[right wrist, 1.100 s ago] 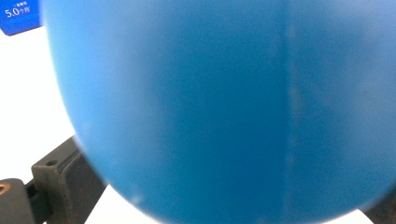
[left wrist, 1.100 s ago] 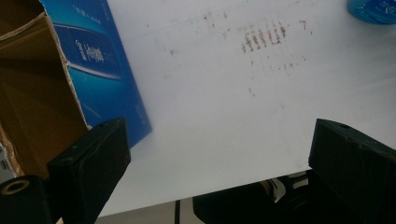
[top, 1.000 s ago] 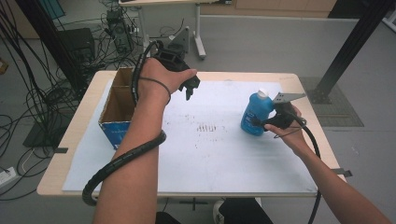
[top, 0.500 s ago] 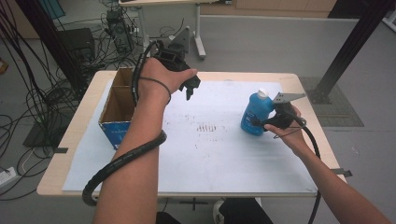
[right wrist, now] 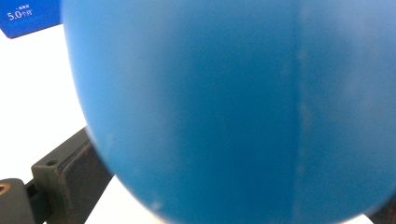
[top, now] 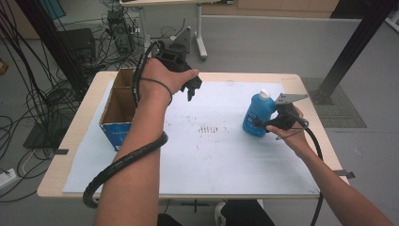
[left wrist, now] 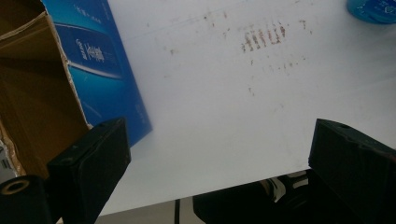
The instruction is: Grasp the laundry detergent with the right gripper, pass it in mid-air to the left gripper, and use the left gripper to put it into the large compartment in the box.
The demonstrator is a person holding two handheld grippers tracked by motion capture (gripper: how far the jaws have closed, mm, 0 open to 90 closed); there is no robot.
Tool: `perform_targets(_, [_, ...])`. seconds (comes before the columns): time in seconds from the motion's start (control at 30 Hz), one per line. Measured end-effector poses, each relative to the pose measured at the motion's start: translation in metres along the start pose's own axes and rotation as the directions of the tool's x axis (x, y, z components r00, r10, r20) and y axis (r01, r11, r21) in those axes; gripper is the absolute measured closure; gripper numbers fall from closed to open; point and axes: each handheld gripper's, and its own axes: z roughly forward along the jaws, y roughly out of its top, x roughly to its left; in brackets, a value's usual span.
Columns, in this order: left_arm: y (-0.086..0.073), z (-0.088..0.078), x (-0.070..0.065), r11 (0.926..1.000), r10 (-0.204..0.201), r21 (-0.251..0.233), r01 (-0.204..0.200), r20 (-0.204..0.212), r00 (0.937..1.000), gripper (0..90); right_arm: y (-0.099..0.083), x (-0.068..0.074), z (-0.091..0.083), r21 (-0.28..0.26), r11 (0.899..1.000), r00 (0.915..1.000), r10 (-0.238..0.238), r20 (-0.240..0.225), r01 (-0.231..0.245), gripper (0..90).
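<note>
Currently the right claw (top: 266,123) clamps the blue bottle (top: 256,114) low; best lift upright toward the cardboard box (top: 117,113), while the left claw (top: 192,87) hangs wide open, empty.

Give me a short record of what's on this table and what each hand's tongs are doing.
Surface: white sheet on a wooden table
Bottle: blue, white cap, upright at the sheet's right
Box: open cardboard box with blue sides, at the table's left edge
Right tongs: at the bottle's side, jaws around its body
Left tongs: raised over the sheet beside the box, jaws wide apart, holding nothing
Marks: faint brown smudges mid-sheet
</note>
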Motion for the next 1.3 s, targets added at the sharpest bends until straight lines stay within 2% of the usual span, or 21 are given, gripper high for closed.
perform_targets(0.7, [-0.0005,0.0004,0.0021,1.0000,-0.003,0.003,0.003,-0.001,1.0000,6.0,-0.0005,0.0023,0.0028,0.003,1.000,0.9998,-0.010,-0.017,0.010,6.6])
perform_targets(1.0, [-0.0006,0.0022,0.0029,1.0000,-0.005,0.005,0.005,-0.001,1.0000,6.1,-0.0001,0.0013,0.0020,0.009,1.000,0.9997,-0.025,-0.009,0.025,16.7])
perform_targets(1.3, [0.0001,0.0007,0.0036,1.0000,-0.006,0.001,0.006,-0.004,1.0000,6.1,-0.0004,0.0031,0.0050,0.015,0.999,0.9992,-0.038,-0.012,0.038,22.0])
